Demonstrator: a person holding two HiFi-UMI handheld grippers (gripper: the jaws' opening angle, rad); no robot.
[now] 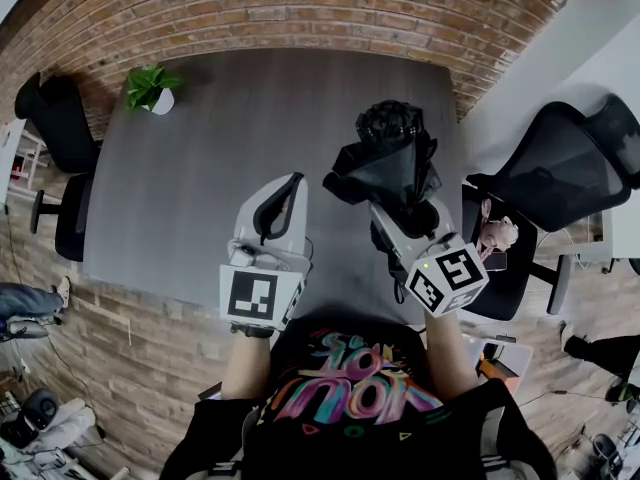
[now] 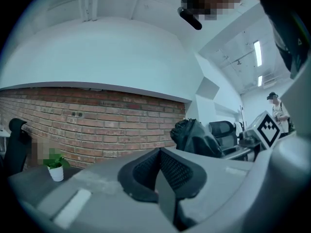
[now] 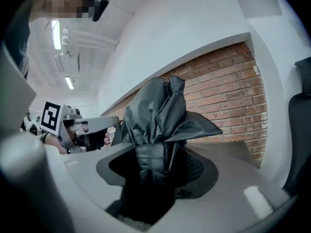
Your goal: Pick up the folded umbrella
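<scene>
The folded umbrella is black, with loose crumpled fabric, and hangs in the air above the grey table. My right gripper is shut on its lower part. In the right gripper view the umbrella stands up between the jaws of the right gripper and fills the gap between them. My left gripper hovers beside it on the left, jaws together and nothing in them. In the left gripper view the left gripper has its pads meeting, and the umbrella shows off to the right.
A small potted plant stands at the table's far left corner. A brick wall runs behind the table. Black office chairs stand at the right and at the left. A person's body is close to the near edge.
</scene>
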